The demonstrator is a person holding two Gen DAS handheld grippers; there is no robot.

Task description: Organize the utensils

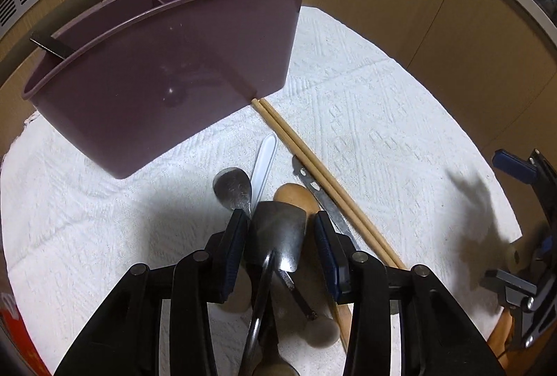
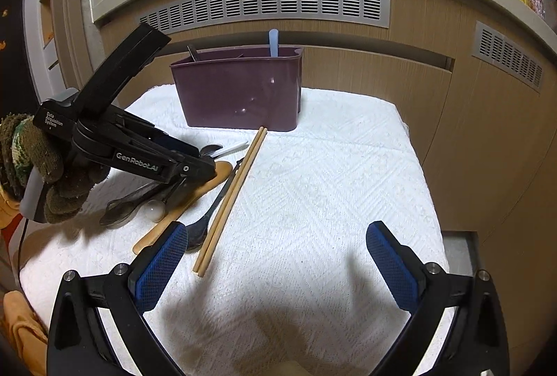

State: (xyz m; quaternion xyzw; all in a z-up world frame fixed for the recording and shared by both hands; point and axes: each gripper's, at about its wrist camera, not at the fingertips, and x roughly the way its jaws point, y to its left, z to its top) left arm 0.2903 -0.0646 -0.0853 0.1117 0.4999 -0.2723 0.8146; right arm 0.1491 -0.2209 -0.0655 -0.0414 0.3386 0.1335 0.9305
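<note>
Right wrist shows "GenRobot.AI" on left gripper (image 2: 209, 167), jaws straddling a spatula (image 1: 278, 229); right gripper (image 2: 278, 264) jaws apart.

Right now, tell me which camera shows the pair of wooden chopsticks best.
The right wrist view: the chopsticks lie fully visible from the purple caddy forward. The left wrist view shows them too, but the left gripper hides their near end.

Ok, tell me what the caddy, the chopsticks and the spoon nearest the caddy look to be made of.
Caddy: looks like moulded plastic, dull purple with a slight sheen; it shows small glare spots and a rolled rim.
Chopsticks: probably wood or bamboo, matte pale tan with no shine.
Spoon: apparently metal, likely steel; grey and reflective, with a dulled, spotted bowl.
</note>
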